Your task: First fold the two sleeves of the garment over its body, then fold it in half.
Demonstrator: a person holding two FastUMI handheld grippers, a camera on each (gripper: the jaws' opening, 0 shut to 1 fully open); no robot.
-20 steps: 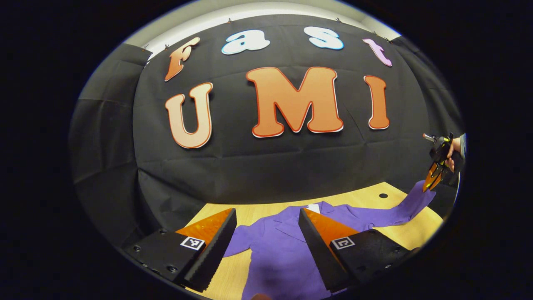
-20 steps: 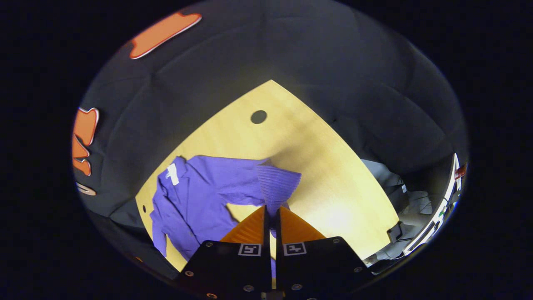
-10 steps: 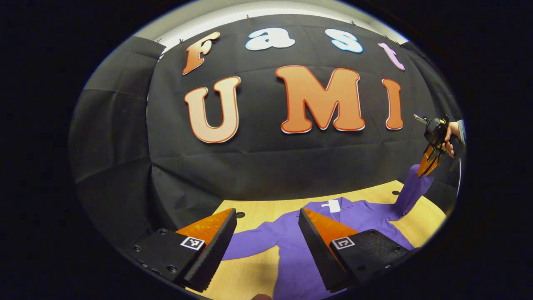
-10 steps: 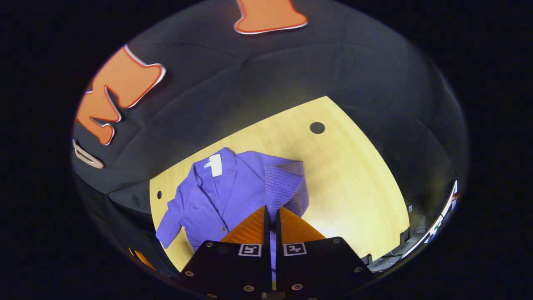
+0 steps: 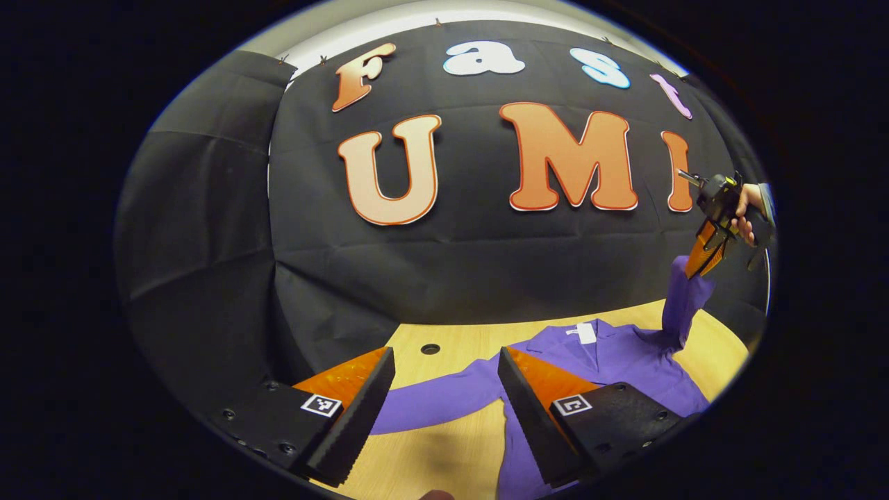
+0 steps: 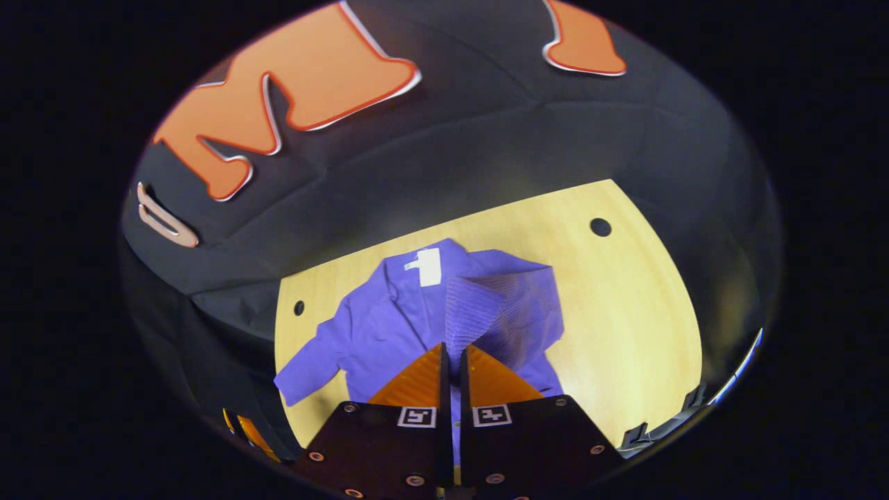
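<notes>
The right gripper pinches one sleeve closed, lifting it above the purple garment spread on the tabletop. The left gripper hangs wide open, empty, over the other sleeve; bare wood lies along the right edge.

The garment looked like soft matt purple cloth, smooth across its body, while the sleeve showed a fine ribbed weave where it hung. A small white tag at the collar appeared to be cloth or paper; which one could not be told. The table was pale wood or wood laminate, smooth, with a faint sheen. The booth wall was matt black cloth, creased. The left gripper had fingers with matt, ridged inner faces and glossy smooth outer panels, on matt plastic-looking blocks, each block bearing 1 printed square marker.
</notes>
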